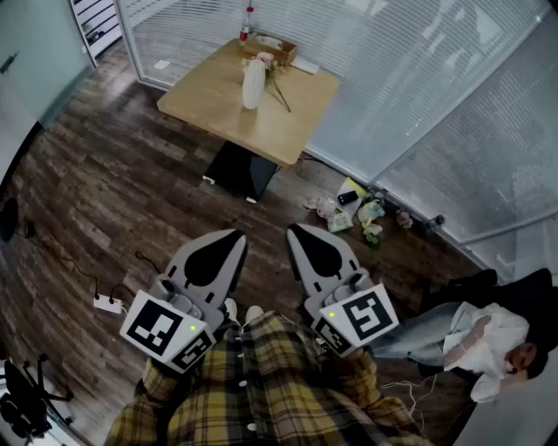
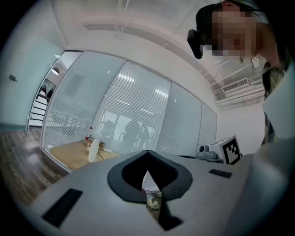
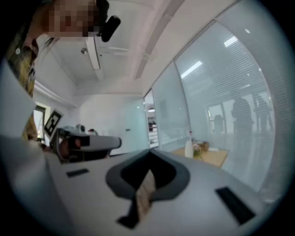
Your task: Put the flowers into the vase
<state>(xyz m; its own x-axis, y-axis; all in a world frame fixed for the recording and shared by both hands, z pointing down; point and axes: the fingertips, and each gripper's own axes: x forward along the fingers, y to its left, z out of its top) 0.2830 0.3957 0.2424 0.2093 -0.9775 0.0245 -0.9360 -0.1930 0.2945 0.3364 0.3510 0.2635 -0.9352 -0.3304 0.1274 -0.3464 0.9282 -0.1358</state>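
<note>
Against glass partition [image 1: 410, 70], table [image 1: 209, 100] with vase [image 1: 253, 84]

Table [image 1: 205, 103]: light tan wood top, black base [image 1: 242, 171].
Vase [image 1: 253, 84], near the tabletop's middle: white.
Flowers [image 1: 267, 63], just beside the vase toward the far edge: pale pink heads, green stems.
Box [image 1: 272, 45], at the far edge: brown.
Bottle [image 1: 248, 19], at the far corner: red top.
Floor [image 1: 105, 200]: dark brown wood planks.
Left gripper [image 1: 235, 235] and right gripper [image 1: 294, 230]: grey shells, black teardrop insets, black-and-white square markers on each cube.
Shirt [image 1: 270, 375]: yellow plaid with dark and white lines.
</note>
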